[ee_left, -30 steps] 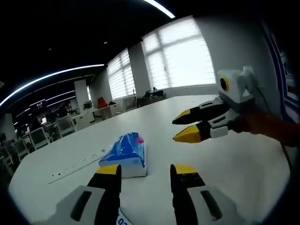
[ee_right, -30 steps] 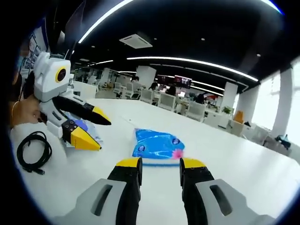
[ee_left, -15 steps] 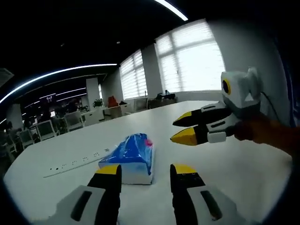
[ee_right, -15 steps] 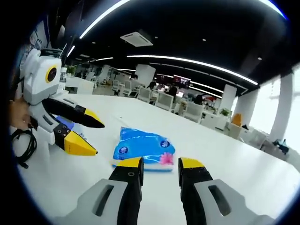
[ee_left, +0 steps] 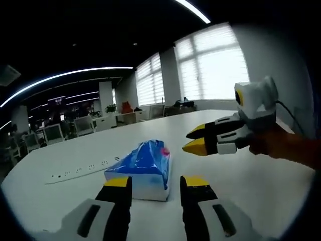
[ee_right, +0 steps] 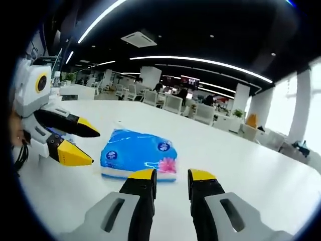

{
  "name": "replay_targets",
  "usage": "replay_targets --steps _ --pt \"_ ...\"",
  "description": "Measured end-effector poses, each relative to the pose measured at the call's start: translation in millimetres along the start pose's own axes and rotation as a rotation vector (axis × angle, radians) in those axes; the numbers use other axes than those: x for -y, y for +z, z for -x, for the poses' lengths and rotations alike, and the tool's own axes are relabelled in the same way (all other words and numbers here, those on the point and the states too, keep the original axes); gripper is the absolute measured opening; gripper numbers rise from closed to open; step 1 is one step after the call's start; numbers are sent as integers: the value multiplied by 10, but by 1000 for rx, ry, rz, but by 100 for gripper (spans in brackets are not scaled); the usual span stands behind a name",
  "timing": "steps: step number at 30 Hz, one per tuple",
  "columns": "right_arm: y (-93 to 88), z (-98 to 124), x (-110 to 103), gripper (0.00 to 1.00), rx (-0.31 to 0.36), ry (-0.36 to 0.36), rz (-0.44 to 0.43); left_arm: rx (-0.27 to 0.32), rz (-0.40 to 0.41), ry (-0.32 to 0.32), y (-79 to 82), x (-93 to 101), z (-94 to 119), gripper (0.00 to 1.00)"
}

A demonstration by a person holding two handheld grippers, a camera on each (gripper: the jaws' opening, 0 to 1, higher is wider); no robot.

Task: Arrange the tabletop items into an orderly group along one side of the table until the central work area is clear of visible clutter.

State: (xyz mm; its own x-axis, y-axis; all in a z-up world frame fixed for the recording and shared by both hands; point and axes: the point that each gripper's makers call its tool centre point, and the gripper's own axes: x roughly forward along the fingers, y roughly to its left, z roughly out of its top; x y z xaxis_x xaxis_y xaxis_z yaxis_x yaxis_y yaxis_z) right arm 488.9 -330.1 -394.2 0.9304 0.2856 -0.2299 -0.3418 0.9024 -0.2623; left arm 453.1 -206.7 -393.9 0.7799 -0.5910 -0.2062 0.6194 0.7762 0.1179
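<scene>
Over the last second I have brought both grippers in closer to the tissue pack, which now sits larger and nearer my jaws in both views. The white table (ee_left: pixel 261 175) stretches wide around it, with a power strip (ee_left: pixel 83 170) lying at the far left in the left gripper view. The blue tissue pack (ee_right: pixel 138 154) lies flat on the table just beyond my right gripper (ee_right: pixel 170 175), whose jaws stand a little apart and hold nothing. My left gripper (ee_left: pixel 155 182) is likewise slightly open and empty, the tissue pack (ee_left: pixel 143 168) lying just beyond its left jaw. From the right gripper view, the left gripper (ee_right: pixel 75 143) comes in just beside the pack's left end. I judge this to be the approach to picking up the pack. Next I need to open one gripper wider, straddle the pack's edge, and close on it before carrying it to the table's side.
</scene>
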Motion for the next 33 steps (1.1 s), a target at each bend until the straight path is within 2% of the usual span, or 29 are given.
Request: replay_targets --steps 3,6,10,13,16,19,22,25,26,27,30,33 --pt "-18 -52 4 23 0 5 -16 -7 43 1 -24 4 -25 37" --pt "-4 -137 40 22 11 4 -39 -23 23 -3 -37 22 -45 35" --pt "-5 -206 101 22 16 -6 -72 -25 55 -20 37 74 -34 34" --pt "11 -236 100 22 26 1 -90 -24 -33 -42 82 166 -70 31" --pt "22 -259 90 21 29 2 -98 -44 1 -42 39 199 -138 31" --pt "7 -313 63 20 27 11 -88 -54 -48 -44 4 185 -196 27" --pt "-50 -385 80 20 10 10 -75 -63 -12 -43 -26 169 -201 26" --pt "-68 -422 81 20 20 16 -115 -58 -15 -41 -12 169 -206 26" --pt "-66 -428 77 20 26 19 -127 -45 13 -41 13 156 -208 26" --pt "-48 -443 54 19 58 38 -198 -42 64 -42 22 144 -208 25" --pt "-90 -465 105 18 58 30 -225 -55 36 -46 13 100 -223 24" --pt "-120 -506 118 18 59 36 -248 -60 42 -47 12 60 -220 23"
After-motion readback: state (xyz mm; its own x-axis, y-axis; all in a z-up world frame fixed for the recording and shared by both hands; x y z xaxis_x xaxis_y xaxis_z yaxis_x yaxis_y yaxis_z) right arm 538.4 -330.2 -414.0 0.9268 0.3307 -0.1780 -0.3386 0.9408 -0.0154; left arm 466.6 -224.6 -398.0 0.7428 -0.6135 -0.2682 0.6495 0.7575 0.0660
